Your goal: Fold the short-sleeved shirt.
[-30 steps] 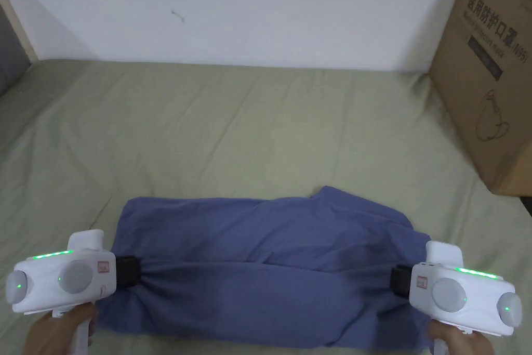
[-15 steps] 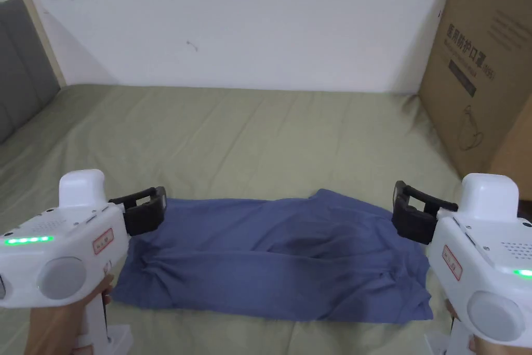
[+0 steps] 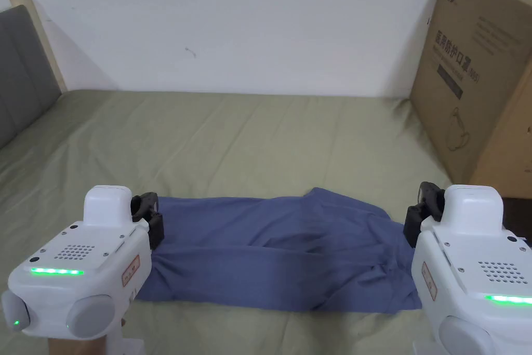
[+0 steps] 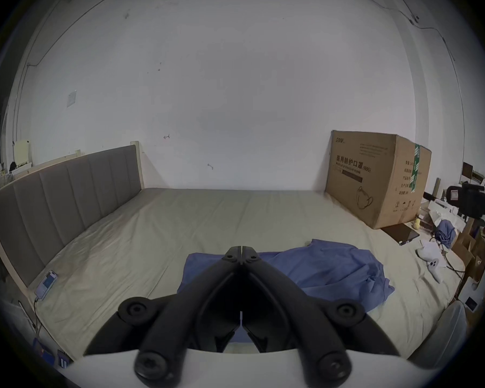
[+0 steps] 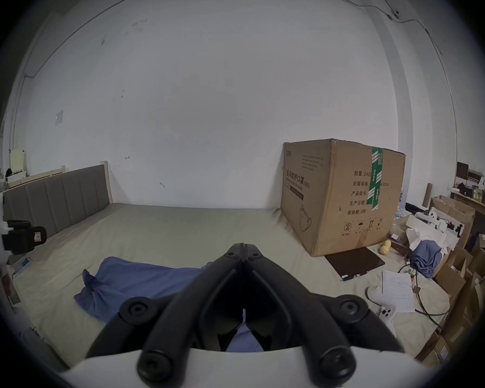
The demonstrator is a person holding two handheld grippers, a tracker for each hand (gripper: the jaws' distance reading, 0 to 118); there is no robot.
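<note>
The left gripper (image 4: 240, 250) and right gripper (image 5: 244, 247) hover with jaws pressed together, gripping nothing, one at each end of the blue shirt (image 3: 275, 252). It lies folded into a rumpled band on the bed (image 3: 249, 137), so judging by that, narrowing folds remain.

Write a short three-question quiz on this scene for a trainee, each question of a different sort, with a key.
1. True or false: the left gripper has its jaws closed together with no cloth between them.
2. Multiple choice: the blue shirt lies on (A) a wooden table, (B) the green bedsheet, (C) the cardboard box.
3. Fill in: in the head view, the cardboard box stands at the ____ side of the bed.

Key: 1 true; the right gripper is likewise shut and empty. 2 B. 3 right.
</note>
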